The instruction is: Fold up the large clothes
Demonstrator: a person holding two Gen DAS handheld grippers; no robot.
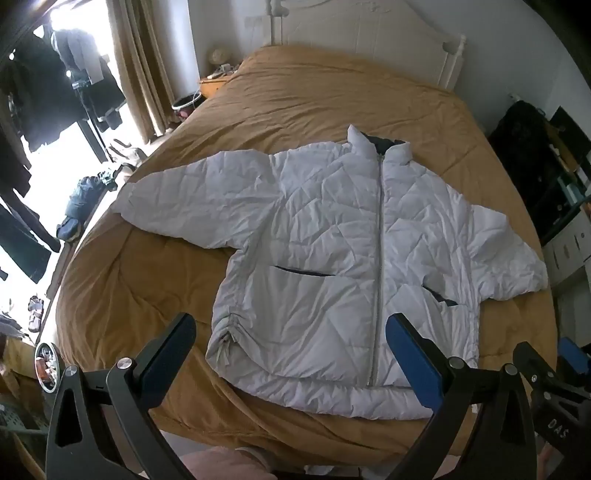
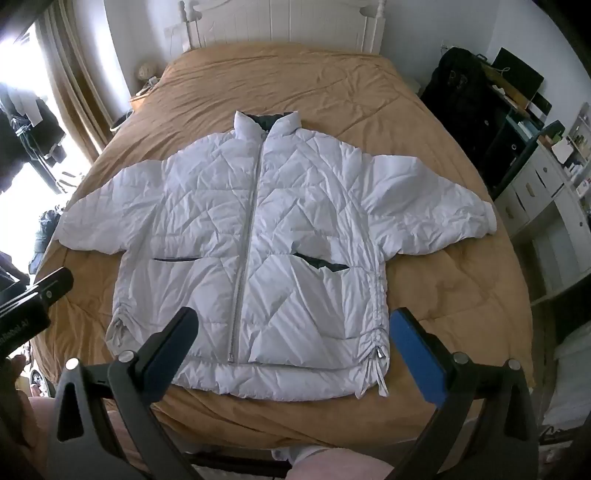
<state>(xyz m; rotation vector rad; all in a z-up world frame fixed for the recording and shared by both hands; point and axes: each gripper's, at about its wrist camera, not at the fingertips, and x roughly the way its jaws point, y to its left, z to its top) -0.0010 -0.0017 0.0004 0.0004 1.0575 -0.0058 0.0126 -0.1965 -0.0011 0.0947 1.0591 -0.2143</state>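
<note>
White puffer jacket (image 2: 251,236) lies flat, zipped, sleeves spread, on the tan bedspread (image 2: 288,77); left gripper (image 1: 291,354) and right gripper (image 2: 295,347) hover above its hem, jaws apart, empty.

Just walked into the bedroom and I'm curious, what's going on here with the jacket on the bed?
A person is holding a two-finger gripper in each hand above a white quilted puffer jacket spread flat on a tan bedspread. The jacket lies front up, zipped, sleeves out to both sides, collar toward the headboard. The left gripper and right gripper are both open and hover near the hem, gripping nothing. No fold has been made yet.
</note>
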